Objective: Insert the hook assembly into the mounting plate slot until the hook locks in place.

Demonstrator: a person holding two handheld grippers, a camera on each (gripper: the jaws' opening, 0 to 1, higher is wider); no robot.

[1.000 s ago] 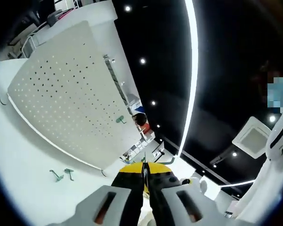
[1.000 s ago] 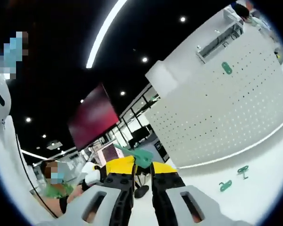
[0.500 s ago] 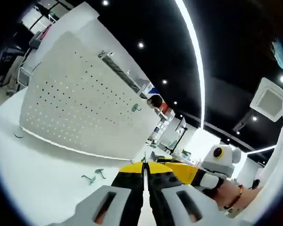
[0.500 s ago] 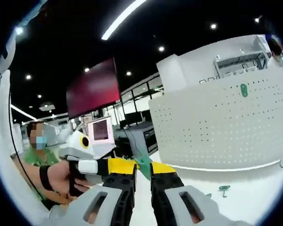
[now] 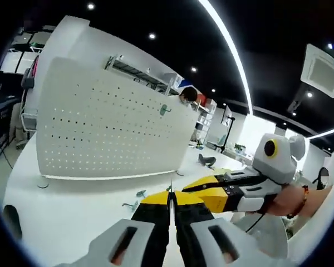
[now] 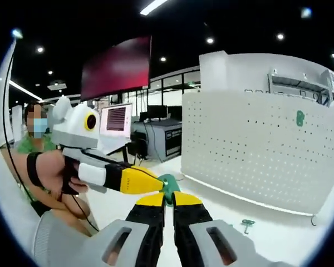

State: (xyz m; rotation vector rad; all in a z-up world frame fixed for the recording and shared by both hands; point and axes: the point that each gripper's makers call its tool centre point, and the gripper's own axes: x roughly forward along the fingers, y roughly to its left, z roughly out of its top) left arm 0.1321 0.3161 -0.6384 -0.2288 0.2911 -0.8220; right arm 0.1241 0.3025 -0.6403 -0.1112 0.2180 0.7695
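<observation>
Right claw [image 6: 167, 201] clamped on upright green hook [image 6: 168, 183]; left claw [image 5: 171, 201] pinched tight; perforated plate [image 6: 256, 147] vertical.

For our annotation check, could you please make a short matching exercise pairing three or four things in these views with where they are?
Things:
1. green hook
2. loose hook
3. mounted hook
4. pegboard

Places:
A. hung high on the pegboard face
B. pinched between the right gripper's jaws
C. standing upright on the white table
D. lying on the table in front of the pegboard

Pairs: 1-B, 2-D, 3-A, 4-C
</observation>
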